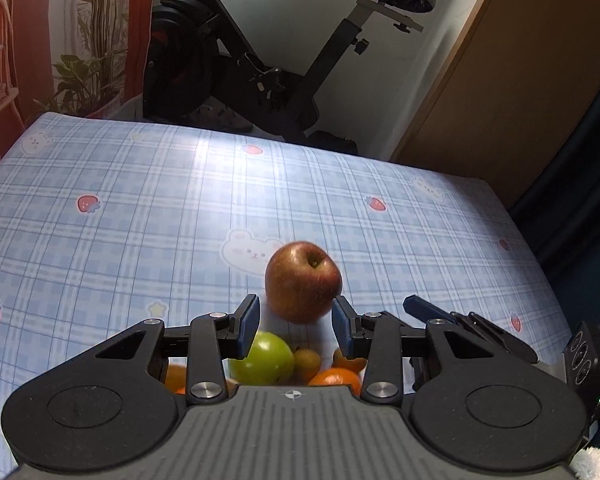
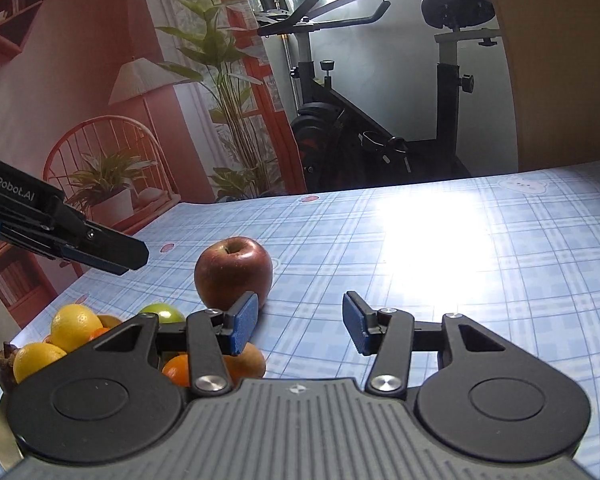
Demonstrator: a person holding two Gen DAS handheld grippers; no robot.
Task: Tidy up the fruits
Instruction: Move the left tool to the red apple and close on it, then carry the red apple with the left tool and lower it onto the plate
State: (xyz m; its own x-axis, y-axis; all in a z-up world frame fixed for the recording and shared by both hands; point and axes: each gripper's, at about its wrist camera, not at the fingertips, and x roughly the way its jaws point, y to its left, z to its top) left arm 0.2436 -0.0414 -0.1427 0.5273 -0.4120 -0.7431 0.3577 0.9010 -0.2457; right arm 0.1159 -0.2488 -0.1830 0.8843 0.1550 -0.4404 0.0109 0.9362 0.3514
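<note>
Red apple (image 1: 303,282) sits on the tablecloth (image 1: 140,220); both grippers' jaws empty.

Glossy cloth, matt grippers, waxy fruit

The checked tablecloth (image 2: 440,240) looks like smooth, shiny vinyl, throwing back window glare. The left gripper (image 1: 296,330) and right gripper (image 2: 300,326) are matt black plastic with ribbed grey bodies, polished metal rivets and textured blue pads (image 2: 244,322). The apple (image 2: 233,272) has smooth, lightly glossy skin; the lemons (image 2: 76,326) are dimpled.

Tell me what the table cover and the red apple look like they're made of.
Table cover: likely wipeable plastic or oilcloth, glossy; window light glares off the blue check print. Red apple: looks like real fruit, smooth waxy skin with streaks and a soft highlight, though a replica can't be excluded.
</note>
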